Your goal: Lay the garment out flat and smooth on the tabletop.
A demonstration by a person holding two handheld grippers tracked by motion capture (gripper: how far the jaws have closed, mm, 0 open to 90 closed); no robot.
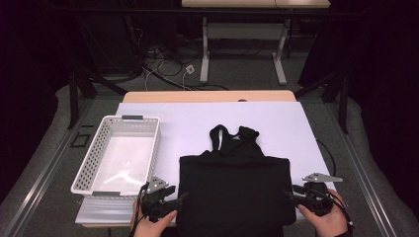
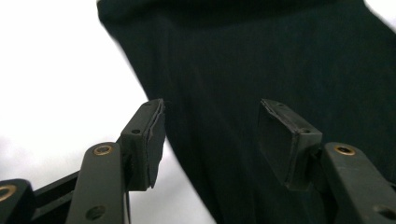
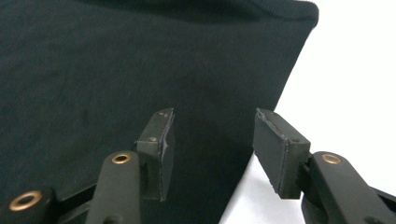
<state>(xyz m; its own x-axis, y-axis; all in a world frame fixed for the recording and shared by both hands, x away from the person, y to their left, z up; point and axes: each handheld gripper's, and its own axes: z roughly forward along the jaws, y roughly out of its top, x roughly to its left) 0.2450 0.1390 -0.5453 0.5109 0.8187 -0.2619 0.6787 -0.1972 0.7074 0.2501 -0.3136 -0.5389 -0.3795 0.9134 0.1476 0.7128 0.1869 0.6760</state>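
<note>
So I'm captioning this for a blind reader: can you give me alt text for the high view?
A black tank top lies flat on a white table, with a person's left hand-held gripper and right hand-held gripper at its near corners, jaws open. An empty white perforated basket sits to the left.

Lab or recording studio, dim. Evidence: black curtains point(image 1: 29, 74) around the workspace, loose cables point(image 1: 163, 66) over grey carpet point(image 1: 64, 148), bare adjustable desk frame point(image 1: 242, 44) behind, wooden table point(image 1: 207, 96) covered by white sheet point(image 1: 276, 123), metal floor rails point(image 1: 44, 173) on both sides.
</note>
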